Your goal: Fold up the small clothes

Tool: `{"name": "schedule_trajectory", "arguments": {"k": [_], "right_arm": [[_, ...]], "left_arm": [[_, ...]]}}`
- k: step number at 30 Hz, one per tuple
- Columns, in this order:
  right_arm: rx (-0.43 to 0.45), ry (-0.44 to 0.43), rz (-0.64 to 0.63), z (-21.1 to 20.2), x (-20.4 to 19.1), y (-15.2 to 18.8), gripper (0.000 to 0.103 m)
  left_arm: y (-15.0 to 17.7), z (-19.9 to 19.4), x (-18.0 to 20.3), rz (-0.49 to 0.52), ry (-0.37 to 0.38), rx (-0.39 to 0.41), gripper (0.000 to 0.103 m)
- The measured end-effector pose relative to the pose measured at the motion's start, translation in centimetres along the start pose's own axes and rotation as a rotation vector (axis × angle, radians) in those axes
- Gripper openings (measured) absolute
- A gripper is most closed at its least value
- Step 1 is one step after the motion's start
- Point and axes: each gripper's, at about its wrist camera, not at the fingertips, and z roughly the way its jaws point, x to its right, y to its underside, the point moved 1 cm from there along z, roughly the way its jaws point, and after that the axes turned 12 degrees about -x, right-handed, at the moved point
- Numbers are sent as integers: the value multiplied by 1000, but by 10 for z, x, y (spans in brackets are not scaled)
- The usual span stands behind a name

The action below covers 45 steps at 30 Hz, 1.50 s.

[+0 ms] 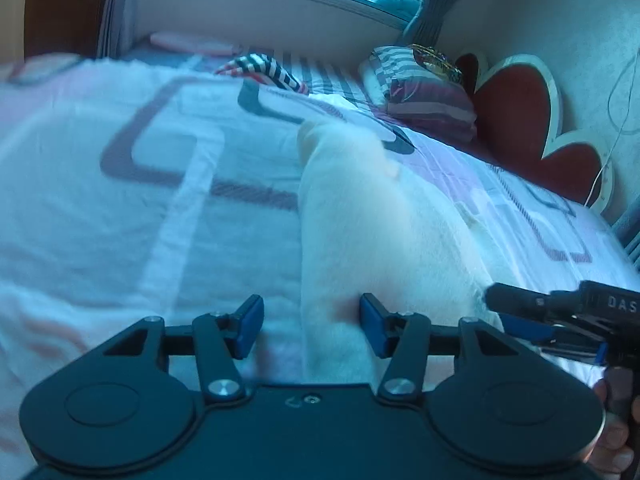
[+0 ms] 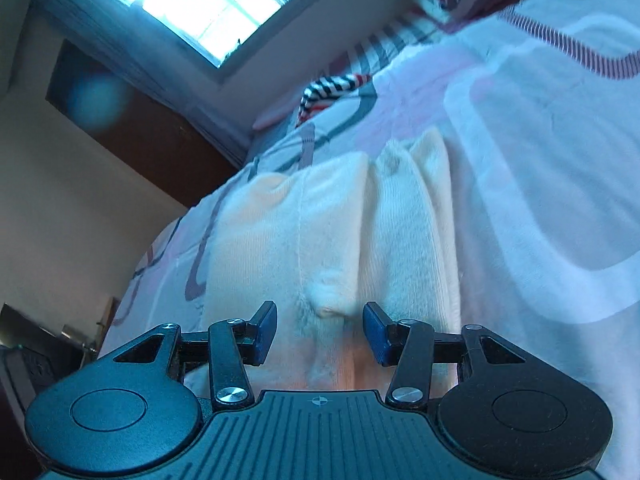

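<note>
Left wrist view – garment: the cream knit garment (image 1: 360,216) lies on the patterned bedspread (image 1: 120,200), running away from your left gripper (image 1: 311,326) toward the pillows (image 1: 424,92).
Left wrist view – jaws: parted about halfway, blue pads clear of the cloth; the garment's near left edge sits between them, nothing pinched.
Left wrist view – pose: you're tilted down at the bed, low over the near end. Your right gripper (image 1: 560,328) comes in from the lower right, just beside the same near end, a hand (image 1: 612,440) behind it.
Left wrist view – background: a striped cloth (image 1: 264,68) lies well apart near the window wall.

Right wrist view – garment: the same cream knit garment (image 2: 332,232) fills the middle, folded lengthways into soft ridges with a little bump of fabric just ahead of your right gripper (image 2: 319,330).
Right wrist view – jaws: half open, pads either side of that bump – not touching it.
Right wrist view – pose: rolled over, so the bed runs slantwise, pointing shallowly down.

Handling: light, limp and fuzzy by the look of it – it should sag and slip its layers if lifted by one spot.
Where to grip: I'd take the near corners, all layers together, one gripper each.
</note>
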Motion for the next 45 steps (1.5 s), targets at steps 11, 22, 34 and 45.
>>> {"name": "schedule_trajectory", "arguments": {"k": [11,22,34,45], "right_arm": [[-52,5,-51,17,-4,-11,48],[16,193,-242,-10,-36,-5,12],[-8,146,-152,-17,1,-4,12],[12,155,-87,-26,19,-5,16]], "left_arm": [[-12,-8,-22,-59,78,45,53],[-30,-10,2,27,99,33,51],[-32,14,11,40,71,-30,48],[-22,16,13,116,17,-75,56]]}}
